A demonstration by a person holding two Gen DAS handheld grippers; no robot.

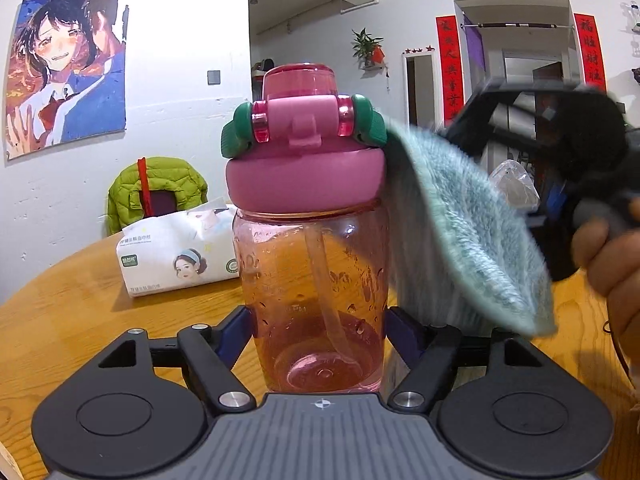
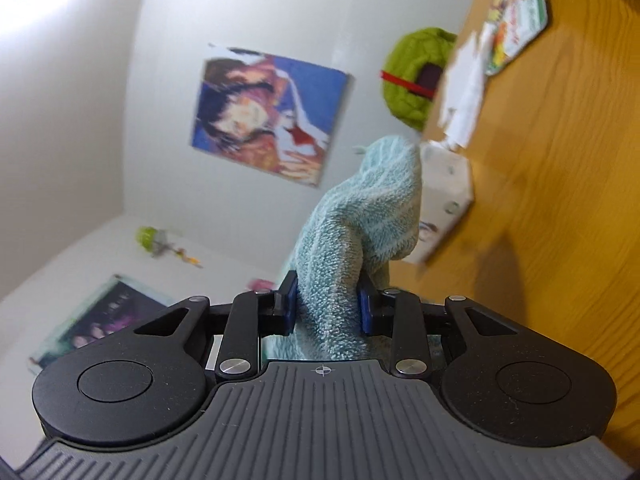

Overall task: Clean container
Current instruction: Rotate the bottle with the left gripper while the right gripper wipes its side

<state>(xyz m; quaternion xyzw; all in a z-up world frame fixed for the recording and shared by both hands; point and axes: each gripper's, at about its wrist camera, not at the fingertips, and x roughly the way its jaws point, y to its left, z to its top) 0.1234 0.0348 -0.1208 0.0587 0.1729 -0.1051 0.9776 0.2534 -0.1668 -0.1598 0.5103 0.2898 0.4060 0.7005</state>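
Counted: one bottle, one cloth, one tissue pack, two grippers, left and right.

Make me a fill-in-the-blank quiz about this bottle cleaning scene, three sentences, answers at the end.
1. The left gripper is shut on the transparent pink plastic bottle, whose lid is ____.
2. The right gripper is shut on a fluffy light blue ____.
3. The bottle stands on a round ____ table in front of a white tissue pack.

Answers: closed; cloth; wooden
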